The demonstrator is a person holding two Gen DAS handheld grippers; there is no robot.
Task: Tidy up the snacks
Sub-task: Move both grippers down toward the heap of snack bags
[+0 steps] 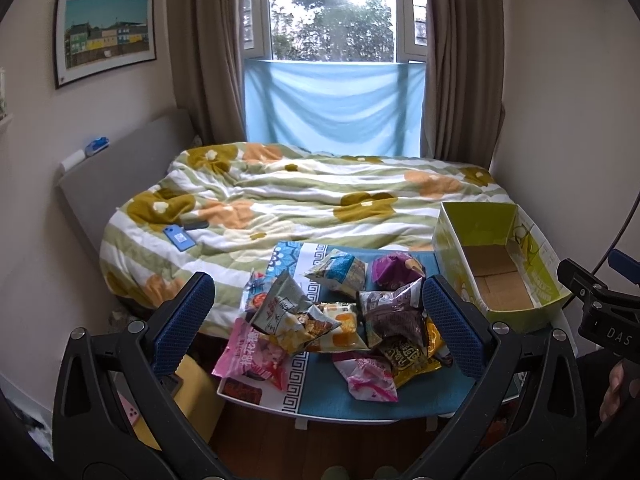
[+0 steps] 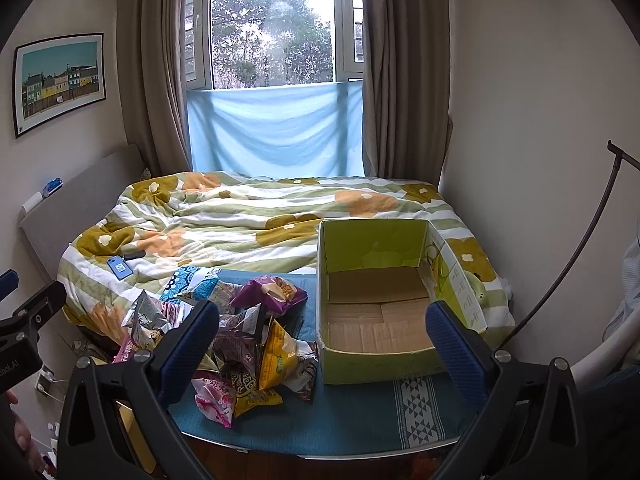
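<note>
Snack packets [image 1: 336,320] lie in a loose heap on a blue patterned cloth [image 1: 360,400] covering a small table at the foot of a bed. Among them are a purple bag [image 1: 394,270] at 12 o'clock of the heap, a dark brown bag [image 1: 394,312] near its centre, a yellow bag [image 2: 280,354] and two pink packets [image 1: 250,350] at 6 to 8 o'clock. A green cardboard box [image 2: 380,366], open at the top and holding nothing, stands at 3 o'clock of the heap, just beside it on the same cloth. The left gripper [image 1: 318,326] hovers over the heap with its blue-padded fingers [image 1: 186,322] spread wide, grasping nothing. The right gripper [image 2: 322,346] is likewise wide apart and holds nothing, its span taking in the box front and the heap's right edge. A floral quilt [image 1: 304,196] covers the bed; a blue phone [image 1: 179,237] rests on it at 10 o'clock of the heap.
</note>
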